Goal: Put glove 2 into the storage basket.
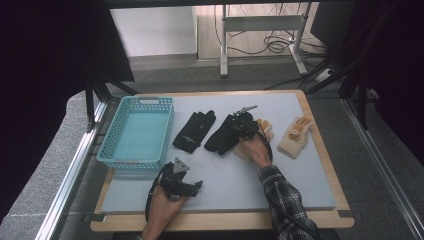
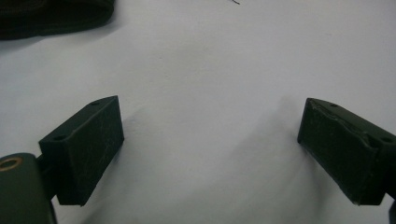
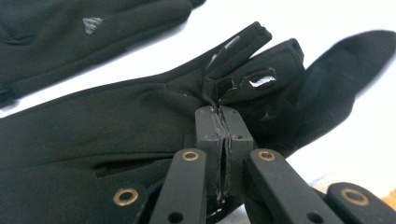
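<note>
So the setup is a pale grey mat [image 1: 220, 175] on a wood-edged table, with grey carpet and some desk legs and cables behind it. On the left of the mat sits a light blue plastic basket with perforated walls [image 1: 136, 134]. Right of it there's a row of gloves: a black fabric glove with a small logo [image 1: 194, 131], then a second black fabric glove [image 1: 222, 136], then a tan knitted glove [image 1: 246, 149] mostly tucked under the right hand, and another tan knitted glove [image 1: 295, 137] lying well apart at the right side. The right gripper [image 1: 243, 121] is down on the second black glove, about mid-table, and in the right gripper view its jaws are squeezed together on a pinched-up fold of that glove's fabric [image 3: 233, 84], with the logo glove visible just beyond it [image 3: 88, 28]. The left gripper [image 1: 181, 183] is near the front edge just below the basket, jaws spread wide with nothing but bare mat [image 2: 210, 93] between them.
</note>
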{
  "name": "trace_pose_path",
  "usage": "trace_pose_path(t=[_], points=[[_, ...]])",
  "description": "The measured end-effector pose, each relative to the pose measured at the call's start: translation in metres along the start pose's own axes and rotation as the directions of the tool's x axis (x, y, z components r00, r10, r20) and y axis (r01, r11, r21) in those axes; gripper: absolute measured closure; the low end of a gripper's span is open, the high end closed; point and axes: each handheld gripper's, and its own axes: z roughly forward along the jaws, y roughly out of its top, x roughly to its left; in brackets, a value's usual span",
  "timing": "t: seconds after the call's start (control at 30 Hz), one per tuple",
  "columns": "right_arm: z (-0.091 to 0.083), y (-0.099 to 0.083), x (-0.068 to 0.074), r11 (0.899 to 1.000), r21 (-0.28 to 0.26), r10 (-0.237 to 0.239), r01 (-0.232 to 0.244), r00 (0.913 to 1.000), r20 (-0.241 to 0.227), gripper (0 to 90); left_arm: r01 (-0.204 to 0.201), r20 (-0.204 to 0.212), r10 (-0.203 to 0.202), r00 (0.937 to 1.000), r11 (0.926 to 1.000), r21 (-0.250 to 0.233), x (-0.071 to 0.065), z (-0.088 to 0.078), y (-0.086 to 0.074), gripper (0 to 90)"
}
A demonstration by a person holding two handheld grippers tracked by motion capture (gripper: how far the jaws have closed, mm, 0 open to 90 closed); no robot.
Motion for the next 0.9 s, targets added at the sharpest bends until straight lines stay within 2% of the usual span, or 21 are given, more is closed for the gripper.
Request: trace_pose_path(t=[0.03,0.1,0.27,0.33,0.37,0.4,0.43,0.47,0.57,0.6,0.67,0.73,0.77,0.87,0.9], points=[[-0.005,0.000,0.000,1.000,-0.010,-0.027,0.027,0.9996,-0.002,86.5,0.000,0.000,0.000,1.0000,1.0000,0.000,0.000,0.000,0.000,7.3],[-0.012,0.000,0.000,0.999,-0.028,-0.037,0.036,0.9993,-0.012,86.5,0.000,0.000,0.000,1.0000,1.0000,0.000,0.000,0.000,0.000,7.2],[-0.028,0.006,0.002,0.998,-0.054,-0.042,0.039,0.9981,-0.045,86.5,0.000,0.000,0.000,1.0000,1.0000,0.001,0.000,0.000,0.000,7.3],[-0.040,0.010,0.003,0.997,-0.073,-0.045,0.038,0.9953,-0.086,86.6,0.000,0.000,0.000,1.0000,1.0000,0.000,0.000,0.000,0.000,7.3],[-0.040,0.010,0.003,0.997,-0.073,-0.045,0.038,0.9953,-0.086,86.6,0.000,0.000,0.000,1.0000,1.0000,0.000,0.000,0.000,0.000,7.3],[-0.048,0.013,0.004,0.997,-0.077,-0.036,0.027,0.9923,-0.118,86.6,-0.001,0.000,0.001,1.0000,1.0000,0.001,0.000,0.000,0.000,7.3],[-0.048,0.013,0.004,0.997,-0.077,-0.036,0.027,0.9923,-0.118,86.6,-0.001,0.000,0.001,1.0000,1.0000,0.001,0.000,0.000,0.000,7.3],[-0.055,0.015,0.007,0.996,-0.078,-0.044,0.032,0.9873,-0.152,86.6,-0.001,0.000,0.001,1.0000,1.0000,-0.001,0.000,0.000,0.000,7.3],[-0.064,0.016,0.012,0.995,-0.083,-0.064,0.049,0.9787,-0.195,86.7,0.000,0.001,0.000,1.0000,1.0000,0.000,0.000,0.000,0.000,7.3],[-0.064,0.016,0.012,0.995,-0.083,-0.064,0.049,0.9787,-0.195,86.7,0.000,0.001,0.000,1.0000,1.0000,0.000,0.000,0.000,0.000,7.3],[-0.077,0.015,0.017,0.994,-0.087,-0.084,0.064,0.9658,-0.246,86.6,0.002,0.001,-0.002,1.0000,1.0000,-0.002,0.000,0.000,0.000,7.3],[-0.080,0.015,0.017,0.994,-0.085,-0.089,0.069,0.9624,-0.257,86.6,0.002,0.001,-0.002,1.0000,1.0000,-0.002,0.000,0.000,0.000,7.3],[-0.089,0.013,0.020,0.992,-0.091,-0.109,0.087,0.9524,-0.285,86.7,0.003,0.001,-0.003,1.0000,1.0000,-0.002,0.000,0.000,0.000,7.3],[-0.102,0.006,0.024,0.990,-0.083,-0.136,0.115,0.9350,-0.327,86.6,0.003,0.001,-0.003,1.0000,1.0000,-0.002,0.000,0.000,0.000,7.3],[-0.102,0.006,0.024,0.990,-0.083,-0.136,0.115,0.9350,-0.327,86.6,0.003,0.001,-0.003,1.0000,1.0000,-0.002,0.000,0.000,0.000,7.2]])
